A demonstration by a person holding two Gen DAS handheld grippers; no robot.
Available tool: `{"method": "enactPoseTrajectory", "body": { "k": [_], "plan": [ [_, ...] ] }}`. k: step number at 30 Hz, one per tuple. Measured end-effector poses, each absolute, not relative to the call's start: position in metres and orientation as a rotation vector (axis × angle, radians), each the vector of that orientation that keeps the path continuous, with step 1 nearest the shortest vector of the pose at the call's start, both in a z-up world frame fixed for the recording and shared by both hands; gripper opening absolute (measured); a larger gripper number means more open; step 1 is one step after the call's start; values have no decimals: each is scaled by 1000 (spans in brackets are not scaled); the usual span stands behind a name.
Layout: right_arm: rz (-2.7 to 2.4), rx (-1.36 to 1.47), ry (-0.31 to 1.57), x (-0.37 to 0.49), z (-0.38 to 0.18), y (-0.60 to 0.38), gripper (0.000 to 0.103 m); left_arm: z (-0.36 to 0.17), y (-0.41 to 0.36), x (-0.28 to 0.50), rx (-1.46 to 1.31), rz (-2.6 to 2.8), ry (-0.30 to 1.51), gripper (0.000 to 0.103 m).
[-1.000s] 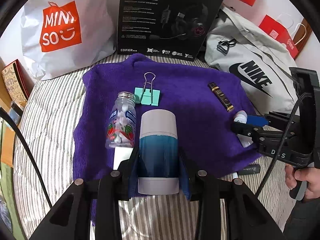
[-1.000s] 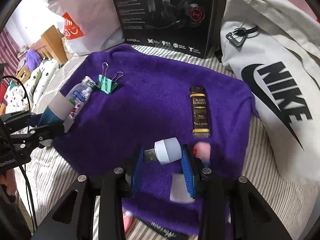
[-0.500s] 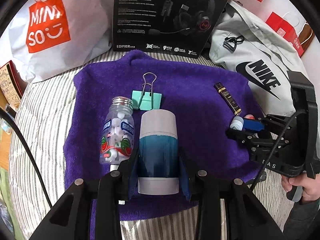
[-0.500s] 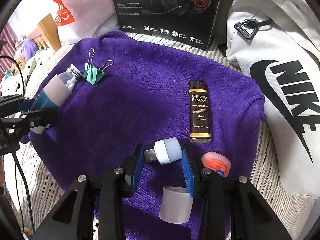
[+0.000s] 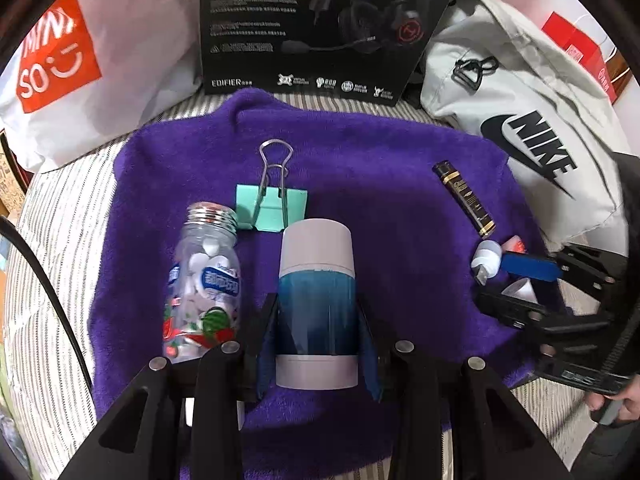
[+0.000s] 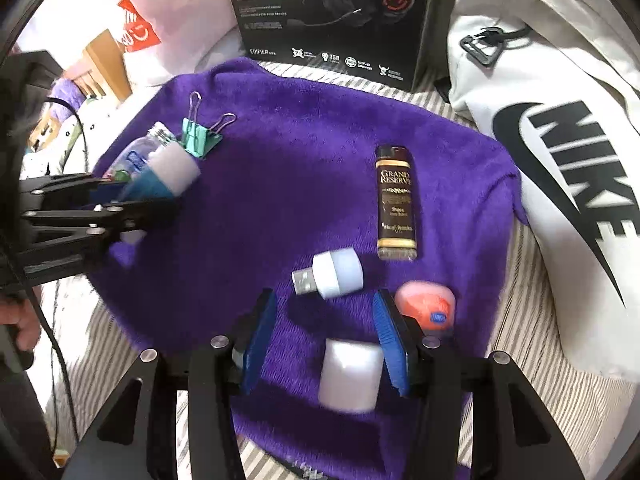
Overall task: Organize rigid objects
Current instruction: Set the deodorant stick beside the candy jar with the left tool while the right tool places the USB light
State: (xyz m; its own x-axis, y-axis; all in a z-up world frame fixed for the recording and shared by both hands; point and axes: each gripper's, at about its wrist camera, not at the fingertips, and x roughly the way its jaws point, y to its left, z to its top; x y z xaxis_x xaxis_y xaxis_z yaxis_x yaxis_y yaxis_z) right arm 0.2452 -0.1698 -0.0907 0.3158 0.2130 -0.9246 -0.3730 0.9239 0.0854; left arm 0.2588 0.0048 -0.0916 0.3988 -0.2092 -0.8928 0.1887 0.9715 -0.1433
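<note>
My left gripper (image 5: 316,320) is shut on a blue and white cylinder (image 5: 316,264), held low over the purple towel (image 5: 380,160). A clear mint bottle (image 5: 204,284) lies just left of it, with a teal binder clip (image 5: 272,208) beyond. My right gripper (image 6: 326,312) stands open. A white USB light (image 6: 336,274) lies on the towel just ahead of its blue pads (image 6: 260,344), touching neither. A white cap (image 6: 350,376) sits between the fingers lower down. A red tin (image 6: 426,304) lies right of them, and a brown tube (image 6: 396,204) farther ahead.
A black headset box (image 5: 320,28) stands behind the towel. A white Miniso bag (image 5: 60,60) is at the back left and a grey Nike bag (image 5: 520,120) at the right. Striped bedding (image 5: 60,240) surrounds the towel. A hand (image 5: 612,400) holds the right gripper.
My right gripper has opened and let go of the USB light, which now lies on the towel. Both grippers moved forward over the towel. The left one still holds the cylinder.
</note>
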Motion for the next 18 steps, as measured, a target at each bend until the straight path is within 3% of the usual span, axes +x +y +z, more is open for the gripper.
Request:
{"method": "enactPoseTrajectory", "body": {
  "k": [11, 16, 18],
  "plan": [
    [355, -102, 1118, 206, -51, -195, 51, -95, -17, 255, 124, -201, 1118, 34],
    [306, -22, 1104, 185, -41, -219, 51, -96, -21, 247, 124, -213, 1123, 47],
    [294, 1, 1102, 176, -38, -227, 51, -95, -21, 242, 122, -208, 1129, 48]
  ]
}}
